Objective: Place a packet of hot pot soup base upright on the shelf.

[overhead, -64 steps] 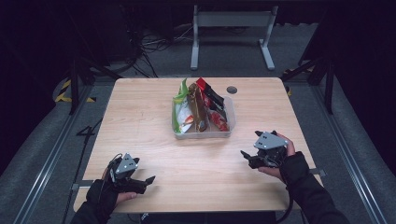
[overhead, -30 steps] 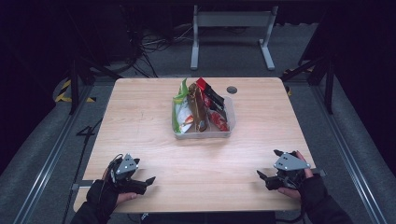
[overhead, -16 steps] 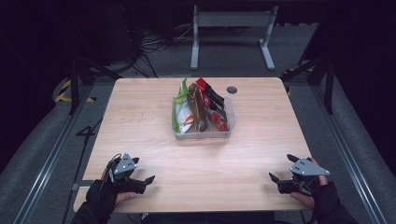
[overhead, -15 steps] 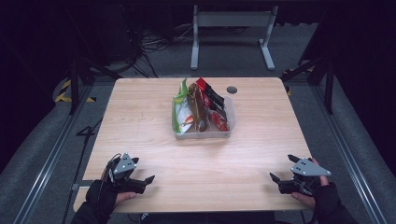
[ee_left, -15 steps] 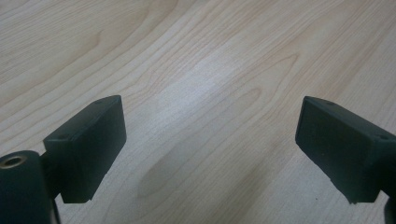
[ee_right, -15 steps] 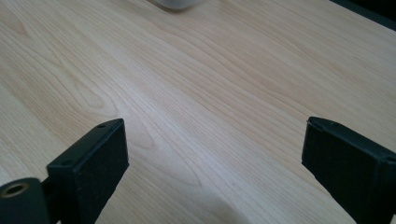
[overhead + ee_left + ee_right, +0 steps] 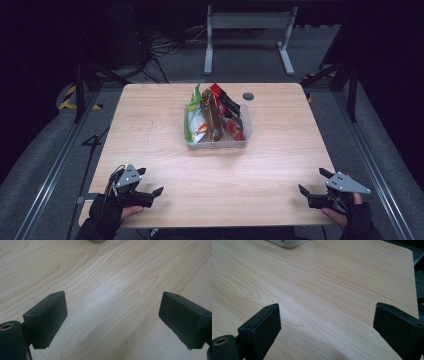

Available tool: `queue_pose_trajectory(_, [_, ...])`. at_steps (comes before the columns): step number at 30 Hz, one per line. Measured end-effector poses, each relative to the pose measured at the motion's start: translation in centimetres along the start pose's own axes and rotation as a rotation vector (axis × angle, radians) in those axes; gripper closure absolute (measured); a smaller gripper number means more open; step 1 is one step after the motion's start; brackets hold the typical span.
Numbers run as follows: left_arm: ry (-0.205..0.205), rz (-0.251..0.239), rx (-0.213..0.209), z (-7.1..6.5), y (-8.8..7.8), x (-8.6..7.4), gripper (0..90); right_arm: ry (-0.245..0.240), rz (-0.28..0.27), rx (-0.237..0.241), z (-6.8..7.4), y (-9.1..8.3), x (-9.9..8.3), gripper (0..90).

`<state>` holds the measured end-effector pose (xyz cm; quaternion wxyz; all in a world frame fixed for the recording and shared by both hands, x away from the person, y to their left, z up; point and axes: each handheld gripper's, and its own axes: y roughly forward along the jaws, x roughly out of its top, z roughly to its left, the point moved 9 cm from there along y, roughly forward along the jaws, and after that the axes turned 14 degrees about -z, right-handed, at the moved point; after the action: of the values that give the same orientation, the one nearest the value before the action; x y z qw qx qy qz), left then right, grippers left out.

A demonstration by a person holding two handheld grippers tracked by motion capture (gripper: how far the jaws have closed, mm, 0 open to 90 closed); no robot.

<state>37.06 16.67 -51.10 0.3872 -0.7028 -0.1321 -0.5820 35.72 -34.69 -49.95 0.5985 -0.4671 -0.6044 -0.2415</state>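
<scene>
Left gripper (image 7: 150,181) and right gripper (image 7: 311,181) parked at the table's (image 7: 150,130) near corners, jaws wide and empty; snack packets (image 7: 210,117) stand upright in the clear tray (image 7: 245,131), likely packed.

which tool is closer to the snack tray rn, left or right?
Left, by a small margin. The left tool sits at the near-left table corner, down-left of the tray; the right tool sits at the near-right edge, farther out. Both are open and empty.
</scene>
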Motion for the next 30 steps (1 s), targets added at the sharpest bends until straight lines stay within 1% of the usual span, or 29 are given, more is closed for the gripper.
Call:
queue_pose_trajectory(2, [0.014,-0.003,0.002,0.1,-0.1,0.1,8.8,0.007,-0.014,-0.008,-0.2,-0.2,0.1,8.3])
queue_pose_trajectory(4, [0.018,-0.005,0.003,0.0,-0.1,0.1,8.7,0.008,-0.023,-0.014,-0.3,-0.3,0.2,8.3])
queue_pose_trajectory(6, [0.031,0.000,0.005,0.0,-0.3,0.0,8.5,0.011,-0.023,-0.019,-0.4,-0.3,0.3,8.3])
queue_pose_trajectory(8, [0.031,-0.009,0.005,-0.1,-0.5,0.1,8.5,0.000,-0.027,-0.021,-0.4,-0.3,0.4,8.3])
queue_pose_trajectory(9, [0.031,-0.009,0.005,-0.1,-0.5,0.1,8.5,0.001,-0.029,-0.017,-0.3,-0.2,0.5,8.3])
queue_pose_trajectory(10, [0.024,-0.015,0.008,-0.1,-0.7,0.1,8.5,0.000,-0.026,-0.015,-0.2,-0.1,0.6,8.3])
queue_pose_trajectory(11, [0.028,-0.017,0.010,0.0,-0.7,0.2,8.5,-0.003,-0.025,-0.014,-0.1,-0.1,0.7,8.3])
queue_pose_trajectory(13, [0.023,-0.018,0.013,0.0,-0.8,0.2,8.5,-0.004,-0.025,-0.010,0.0,-0.1,0.7,8.3])
queue_pose_trajectory(14, [0.029,-0.019,0.009,0.0,-0.8,0.3,8.5,-0.003,-0.021,-0.004,0.0,0.0,0.8,8.0])
queue_pose_trajectory(15, [0.036,-0.018,0.010,0.0,-0.8,0.3,8.4,-0.006,-0.020,-0.004,0.1,0.0,0.8,8.0])
queue_pose_trajectory(22, [0.028,-0.013,0.016,0.2,-0.5,0.3,8.3,-0.017,0.012,0.005,0.2,0.3,0.3,7.8])
queue_pose_trajectory(24, [0.035,-0.011,0.017,0.3,-0.4,0.3,8.3,-0.023,0.013,0.011,0.4,0.3,0.3,7.9])
queue_pose_trajectory(26, [0.034,-0.010,0.022,0.4,-0.5,0.3,8.3,-0.027,0.017,0.015,0.5,0.3,0.3,7.8])
queue_pose_trajectory(27, [0.026,-0.014,0.023,0.3,-0.4,0.4,8.3,-0.027,0.018,0.017,0.6,0.4,0.3,7.7])
queue_pose_trajectory(30, [0.030,-0.009,0.029,0.5,-0.5,0.3,8.3,-0.029,0.021,0.022,0.7,0.4,0.3,7.7])
